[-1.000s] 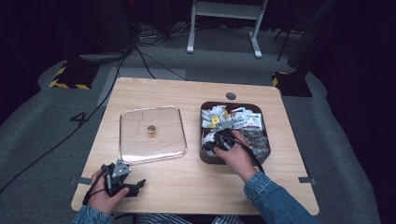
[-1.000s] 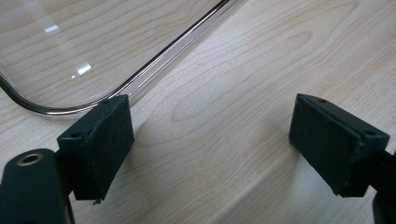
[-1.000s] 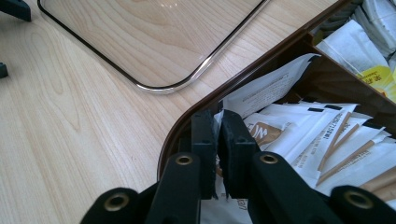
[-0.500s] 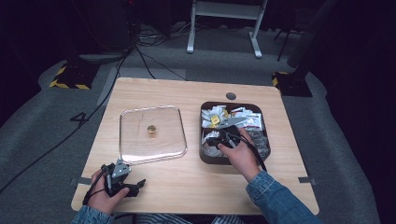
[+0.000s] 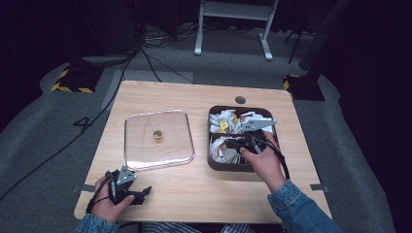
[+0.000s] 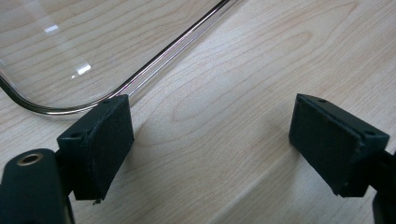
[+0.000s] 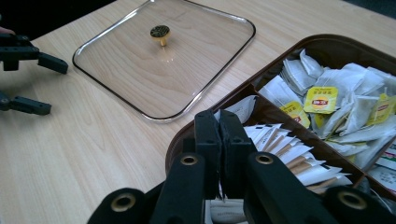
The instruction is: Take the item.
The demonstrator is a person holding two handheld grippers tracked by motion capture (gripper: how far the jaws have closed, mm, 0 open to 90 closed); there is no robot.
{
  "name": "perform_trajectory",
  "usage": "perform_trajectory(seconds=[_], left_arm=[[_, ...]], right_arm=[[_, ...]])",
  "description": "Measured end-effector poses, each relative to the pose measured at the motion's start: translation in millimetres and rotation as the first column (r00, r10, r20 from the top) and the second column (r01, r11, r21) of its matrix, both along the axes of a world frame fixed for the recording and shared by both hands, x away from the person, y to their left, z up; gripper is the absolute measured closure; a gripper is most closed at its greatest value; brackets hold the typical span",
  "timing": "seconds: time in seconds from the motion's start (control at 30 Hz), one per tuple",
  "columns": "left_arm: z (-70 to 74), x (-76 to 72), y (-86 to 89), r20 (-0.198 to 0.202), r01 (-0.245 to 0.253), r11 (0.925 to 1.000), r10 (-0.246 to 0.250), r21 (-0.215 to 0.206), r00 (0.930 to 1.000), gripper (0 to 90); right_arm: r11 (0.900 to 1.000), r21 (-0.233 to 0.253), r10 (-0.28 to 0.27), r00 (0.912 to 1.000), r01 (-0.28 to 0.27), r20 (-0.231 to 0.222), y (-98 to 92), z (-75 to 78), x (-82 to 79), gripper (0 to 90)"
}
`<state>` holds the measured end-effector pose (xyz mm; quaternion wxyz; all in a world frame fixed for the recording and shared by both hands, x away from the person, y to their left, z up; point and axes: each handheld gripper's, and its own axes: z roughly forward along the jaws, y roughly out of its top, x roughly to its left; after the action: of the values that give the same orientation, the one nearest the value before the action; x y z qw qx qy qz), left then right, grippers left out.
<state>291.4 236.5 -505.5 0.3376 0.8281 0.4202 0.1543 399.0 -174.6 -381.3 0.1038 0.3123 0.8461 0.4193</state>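
- Where the dark brown rectangular plastic box (image 5: 214, 162) sits on the pale wooden table (image 5: 204, 97), the right gripper (image 7: 219, 135) is held over its near compartment, and its jaws are seen pressed together; a thin scrap of white paper seems to be caught between them, though what it belongs to cannot be told.
- Inside the box, two compartments are divided by a brown wall: the far one is heaped with white paper tea bags carrying yellow tags (image 7: 320, 100), and the near one is packed with slim white-and-tan paper stick sachets (image 7: 285, 151).
- The right hand (image 5: 262, 162) is laid over the near right corner of the box in the high view, with a black cable trailing from the gripper across the wrist.
- To the left of the box, a clear glass rectangular lid with a small brass knob (image 5: 158, 135) is laid flat on the table, just beside the box and not touching it.
- Well away from the box, past the near left corner of the lid, the left gripper (image 6: 210, 144) is held low over bare wood, its jaws spread wide with nothing between them; the rounded corner of the lid is seen just beyond its left pad (image 6: 105, 140).
- The left hand (image 5: 109, 201) is rested at the near edge of the table.
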Motion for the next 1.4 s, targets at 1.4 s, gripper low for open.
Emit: perform_trajectory(seconds=[1.4], left_arm=[[0.0,0.0,-0.1,0.000,0.000,1.0000,0.000,0.000,1.0000,14.0]], right_arm=[[0.990,0.032,0.138,0.9703,-0.135,-0.199,-19.9,-64.1,-83.3,88.3]])
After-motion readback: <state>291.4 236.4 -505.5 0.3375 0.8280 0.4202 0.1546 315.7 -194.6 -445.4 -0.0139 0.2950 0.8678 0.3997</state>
